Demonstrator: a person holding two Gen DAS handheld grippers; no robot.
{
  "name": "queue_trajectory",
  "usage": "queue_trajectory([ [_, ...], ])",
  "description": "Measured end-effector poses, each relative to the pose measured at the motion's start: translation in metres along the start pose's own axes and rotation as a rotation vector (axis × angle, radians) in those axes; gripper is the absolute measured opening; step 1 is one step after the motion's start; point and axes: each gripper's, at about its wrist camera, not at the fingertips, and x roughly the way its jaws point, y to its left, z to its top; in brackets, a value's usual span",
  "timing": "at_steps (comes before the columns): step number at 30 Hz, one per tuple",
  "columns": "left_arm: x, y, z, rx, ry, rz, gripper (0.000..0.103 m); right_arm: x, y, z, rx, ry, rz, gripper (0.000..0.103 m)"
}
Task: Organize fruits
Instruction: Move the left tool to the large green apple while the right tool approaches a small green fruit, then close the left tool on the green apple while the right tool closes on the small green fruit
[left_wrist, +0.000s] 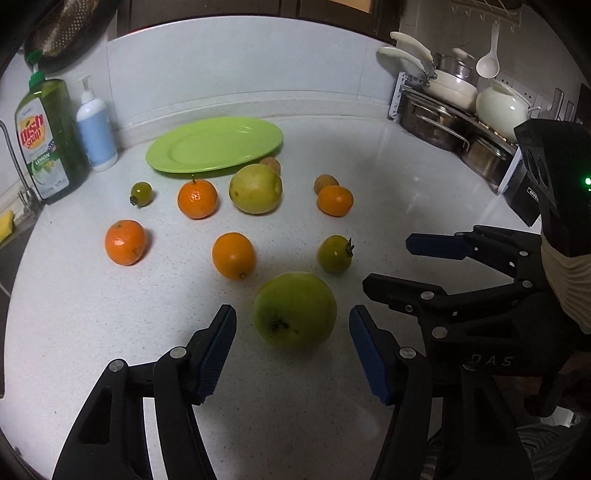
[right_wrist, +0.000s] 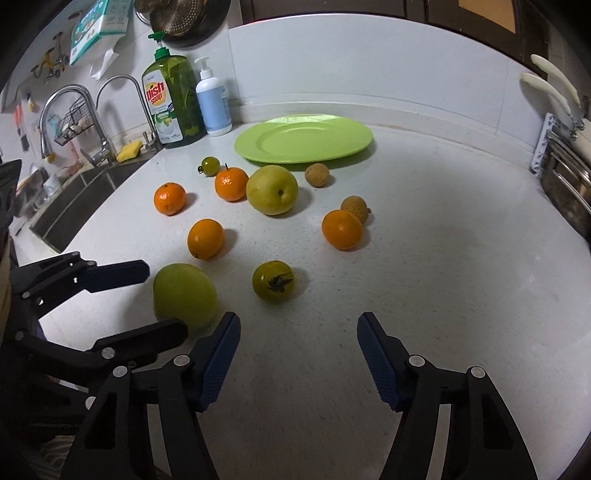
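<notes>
A large green apple (left_wrist: 295, 310) lies on the white counter between the jaws of my left gripper (left_wrist: 293, 321). Both blue pads stand clear of the apple, so the gripper is open. In the right wrist view the same apple (right_wrist: 184, 295) sits at the left, with the left gripper (right_wrist: 166, 298) around it. My right gripper (right_wrist: 298, 321) is open over bare counter, with a green tomato (right_wrist: 273, 280) just beyond it. Several oranges, a second pale apple (left_wrist: 255, 188), a small green tomato (left_wrist: 141, 194) and two brown fruits lie scattered. An empty green plate (left_wrist: 214, 144) stands behind them.
A dish soap bottle (left_wrist: 48, 140) and a white pump bottle (left_wrist: 96, 125) stand at the back left beside the sink (right_wrist: 74, 199) and its taps. A rack of pots and pans (left_wrist: 454, 122) fills the back right corner. The right gripper (left_wrist: 387, 263) sits close to the left one.
</notes>
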Motion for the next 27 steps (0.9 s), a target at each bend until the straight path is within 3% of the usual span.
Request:
queue_trajectory([
  [19, 0.017, 0.01, 0.0, -0.043, 0.006, -0.068, 0.05, 0.022, 0.001, 0.004, 0.011, 0.043, 0.023, 0.06],
  [27, 0.008, 0.019, 0.001, -0.062, -0.013, 0.001, 0.049, 0.027, 0.006, 0.009, 0.022, 0.029, 0.039, 0.058],
])
